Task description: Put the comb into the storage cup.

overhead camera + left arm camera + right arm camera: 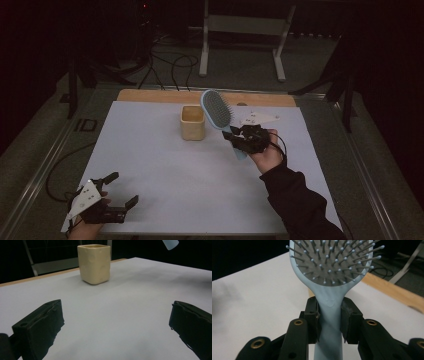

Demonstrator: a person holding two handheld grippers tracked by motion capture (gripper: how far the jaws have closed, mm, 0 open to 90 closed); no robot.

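High view: fixed above the near edge, facing forward and down over the white table (165,165). Left gripper view: low, near the surface, facing the yellow cup (94,263), shared with the high view (192,122). Right gripper view: close on the hairbrush (329,290).

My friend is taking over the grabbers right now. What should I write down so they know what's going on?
Right gripper: shut on the handle of the light blue hairbrush, held up in the air just right of the cup, bristle head up.
Left gripper: open, holding nothing, low at the near left corner of the white table.
Yellow cup: upright near the far edge of the table, nothing visible sticking out of it.
Done: brush picked up off the table.
Left: probably stand the brush in the cup, then let go. The left gripper could steady the cup if it tips.
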